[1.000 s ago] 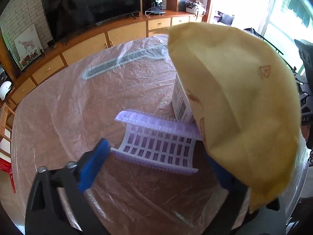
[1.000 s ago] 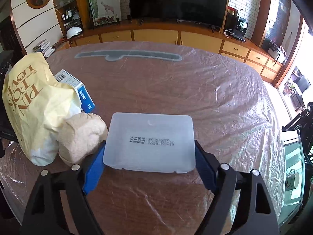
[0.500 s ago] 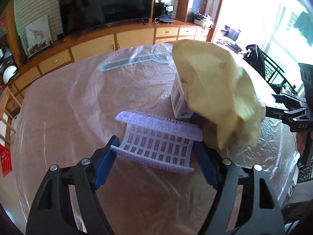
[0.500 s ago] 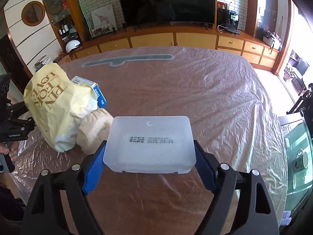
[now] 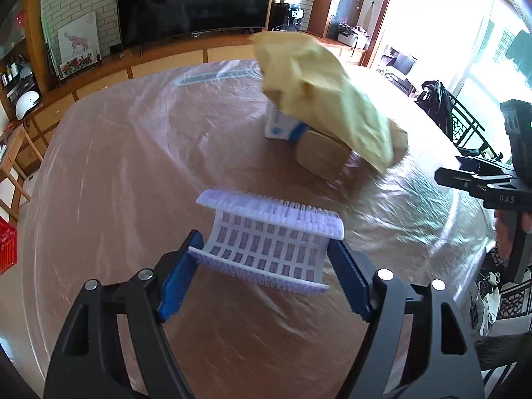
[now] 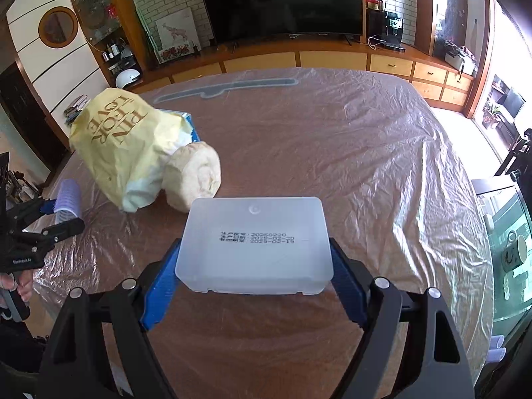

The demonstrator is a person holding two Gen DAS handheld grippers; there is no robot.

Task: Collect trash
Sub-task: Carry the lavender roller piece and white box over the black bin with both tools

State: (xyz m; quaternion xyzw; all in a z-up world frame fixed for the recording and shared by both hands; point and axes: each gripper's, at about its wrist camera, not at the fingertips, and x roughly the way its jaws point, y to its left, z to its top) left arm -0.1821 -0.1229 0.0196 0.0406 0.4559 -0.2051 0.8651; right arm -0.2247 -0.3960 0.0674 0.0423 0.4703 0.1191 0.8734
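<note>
Trash in both grippers: our left gripper (image 5: 266,266) has its jaws clamped on the bendy lilac grid piece (image 5: 269,239), our right gripper (image 6: 254,279) squeezes a frosted plastic box (image 6: 254,242). Ahead of the jaws, yellow bag (image 6: 123,146), paper wad (image 6: 193,176) and carton (image 5: 282,126) sit on the worktop (image 6: 365,166). We reckon the grid could buckle and pop free if squeezed harder.

Home living room: television (image 6: 282,0) above wooden cabinets (image 6: 329,61).
</note>
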